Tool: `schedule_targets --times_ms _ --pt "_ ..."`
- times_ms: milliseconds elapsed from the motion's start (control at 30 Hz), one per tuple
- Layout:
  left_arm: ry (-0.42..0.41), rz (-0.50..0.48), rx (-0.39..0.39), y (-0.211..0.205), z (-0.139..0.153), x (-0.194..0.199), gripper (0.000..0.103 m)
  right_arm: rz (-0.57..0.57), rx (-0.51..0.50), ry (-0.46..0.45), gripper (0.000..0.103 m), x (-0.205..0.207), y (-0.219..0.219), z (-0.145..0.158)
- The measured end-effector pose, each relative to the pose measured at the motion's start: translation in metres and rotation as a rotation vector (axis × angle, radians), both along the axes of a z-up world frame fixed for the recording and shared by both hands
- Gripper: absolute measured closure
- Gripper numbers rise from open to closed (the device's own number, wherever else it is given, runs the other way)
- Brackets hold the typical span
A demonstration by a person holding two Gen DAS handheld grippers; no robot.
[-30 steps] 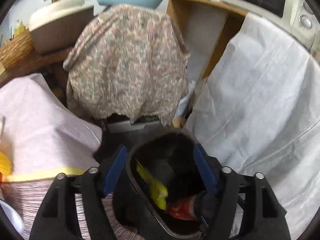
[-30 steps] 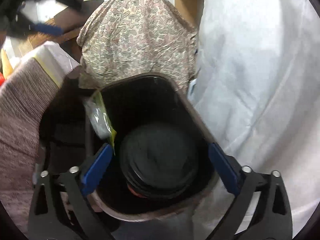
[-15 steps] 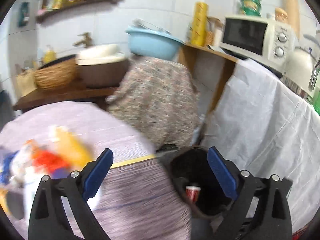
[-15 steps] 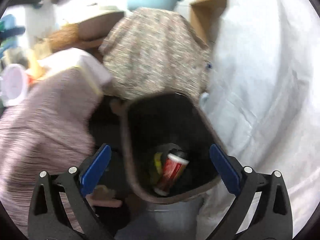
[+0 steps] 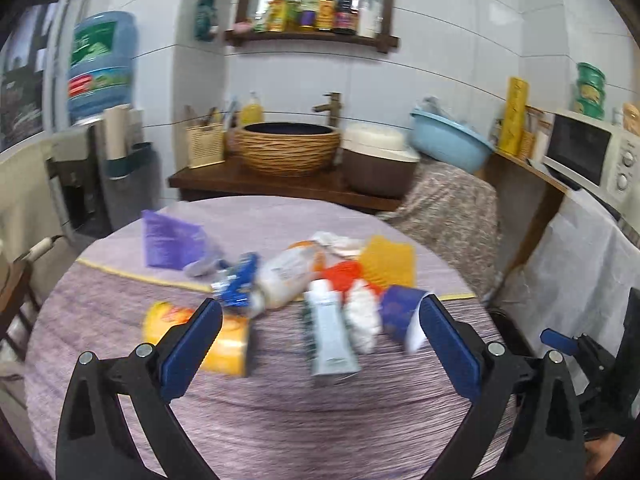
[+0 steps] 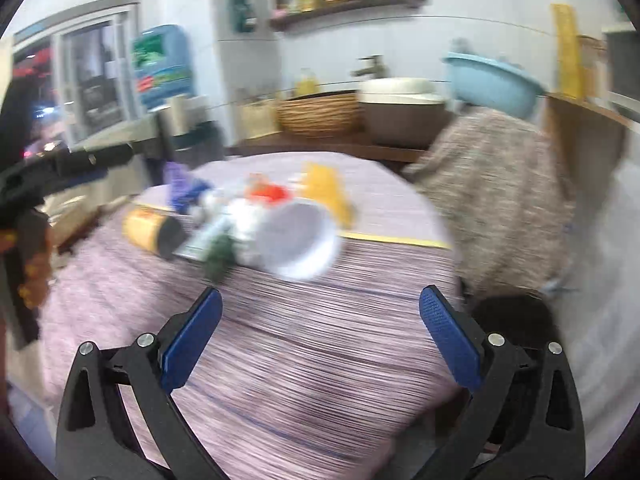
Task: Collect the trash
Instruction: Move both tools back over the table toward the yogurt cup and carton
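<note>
Trash lies in a loose heap near the middle of the round table (image 5: pixel 120 360), which is covered by a purple striped cloth. Left gripper (image 5: pixel 320 344) is held above the near edge with its fingers spread wide and nothing between them; the heap sits directly ahead of the gap, which suggests it is lined up for a pick. Right gripper (image 6: pixel 320 332) is likewise spread and empty, held further back over bare cloth with the heap well ahead and slightly left.

Items identifiable in the heap, despite motion blur:
- yellow canister (image 5: pixel 200 336) on its side, nearest the left finger
- grey-green tube (image 5: pixel 330 336), pointing toward the left gripper
- paper cup (image 6: pixel 296 240) on its side, mouth facing the right wrist camera
- purple bag (image 5: pixel 170 240) at the far left, slightly apart from the rest
- orange-yellow packet (image 5: pixel 386 260) at the far right

Items touch and overlap, so a single clean grasp looks likeliest on the tube or the canister at the near edge. Dark bin (image 6: pixel 516 316) stands on the floor just beside the table's right edge, close to the right gripper. A chair draped in patterned cloth (image 5: pixel 452 212) stands behind the bin and narrows access on that side
</note>
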State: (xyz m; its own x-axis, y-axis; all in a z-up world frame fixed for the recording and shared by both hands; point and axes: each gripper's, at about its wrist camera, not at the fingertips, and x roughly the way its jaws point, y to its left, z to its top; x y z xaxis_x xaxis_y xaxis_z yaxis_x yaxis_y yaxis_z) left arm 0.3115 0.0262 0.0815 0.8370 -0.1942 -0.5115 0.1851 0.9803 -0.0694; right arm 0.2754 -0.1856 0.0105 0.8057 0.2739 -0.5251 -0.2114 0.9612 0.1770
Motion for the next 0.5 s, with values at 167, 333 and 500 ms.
schedule_targets --times_ms 167,333,500 --pt "0.040 0.117 0.020 0.052 -0.006 -0.006 0.005 0.095 -0.024 0.004 0.006 0.014 0.051 0.009" --pt "0.078 0.186 -0.008 0.094 -0.013 -0.015 0.005 0.130 -0.022 0.032 0.006 0.032 0.083 0.013" --pt "0.105 0.219 -0.044 0.109 -0.019 -0.012 0.005 0.113 -0.008 0.081 0.006 0.050 0.089 0.010"
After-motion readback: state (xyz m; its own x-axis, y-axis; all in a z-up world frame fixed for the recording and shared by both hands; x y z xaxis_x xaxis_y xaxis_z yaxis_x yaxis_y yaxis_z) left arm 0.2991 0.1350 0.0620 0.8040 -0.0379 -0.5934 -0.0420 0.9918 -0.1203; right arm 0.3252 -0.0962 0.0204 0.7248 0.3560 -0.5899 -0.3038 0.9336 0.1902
